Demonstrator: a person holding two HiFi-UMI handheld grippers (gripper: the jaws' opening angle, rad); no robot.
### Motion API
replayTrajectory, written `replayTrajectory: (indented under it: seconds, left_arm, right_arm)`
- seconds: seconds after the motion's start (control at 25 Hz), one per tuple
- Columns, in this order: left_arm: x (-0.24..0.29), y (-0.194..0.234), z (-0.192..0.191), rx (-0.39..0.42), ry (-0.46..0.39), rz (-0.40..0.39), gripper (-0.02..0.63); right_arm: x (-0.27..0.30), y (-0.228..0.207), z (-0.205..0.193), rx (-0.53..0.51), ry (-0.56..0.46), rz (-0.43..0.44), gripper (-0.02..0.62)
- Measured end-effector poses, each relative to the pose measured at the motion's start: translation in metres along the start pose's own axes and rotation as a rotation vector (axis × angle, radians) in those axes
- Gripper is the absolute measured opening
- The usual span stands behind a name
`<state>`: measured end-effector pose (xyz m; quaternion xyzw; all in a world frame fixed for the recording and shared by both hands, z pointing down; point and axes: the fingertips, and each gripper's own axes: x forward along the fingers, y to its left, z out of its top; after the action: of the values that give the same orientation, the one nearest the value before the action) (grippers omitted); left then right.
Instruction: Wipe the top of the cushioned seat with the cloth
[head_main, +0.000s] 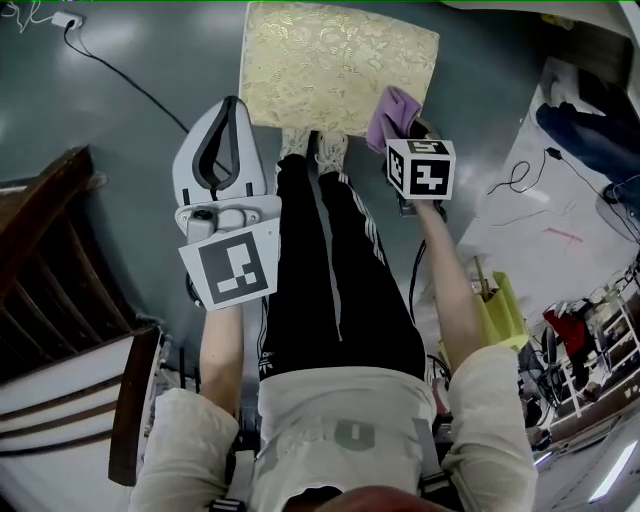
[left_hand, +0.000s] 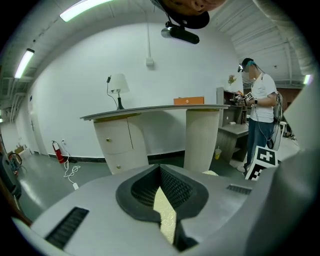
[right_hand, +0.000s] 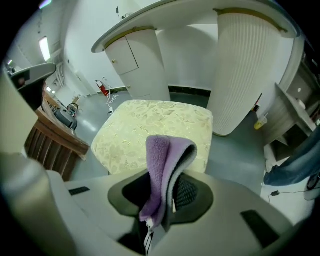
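Observation:
The cushioned seat (head_main: 335, 65) is a pale gold floral square on the floor in front of the person's feet, and it also fills the middle of the right gripper view (right_hand: 150, 125). My right gripper (head_main: 402, 125) hangs over the seat's near right corner, shut on a folded purple cloth (head_main: 390, 112) that sticks up between the jaws (right_hand: 162, 170). The left gripper (head_main: 230, 105) is held just left of the seat's near left corner, shut with nothing in it. A sliver of the seat (left_hand: 165, 217) shows behind its closed tips.
The person's black-trousered legs (head_main: 330, 270) stand at the seat's near edge. A wooden chair (head_main: 60, 270) is at the left and a cable (head_main: 115, 70) runs over the floor. A white ribbed pillar (right_hand: 245, 65) rises behind the seat. Another person (left_hand: 259, 100) stands far off.

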<state>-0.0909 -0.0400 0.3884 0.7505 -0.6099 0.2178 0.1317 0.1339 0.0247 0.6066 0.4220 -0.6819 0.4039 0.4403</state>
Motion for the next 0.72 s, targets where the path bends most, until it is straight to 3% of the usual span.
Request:
replayTrajectory:
  seconds: [0.72]
  left_arm:
    - [0.003, -0.027, 0.004, 0.016, -0.009, -0.046, 0.006]
  right_arm:
    - [-0.014, -0.05, -0.024, 0.036, 0.04, -0.098, 0.097]
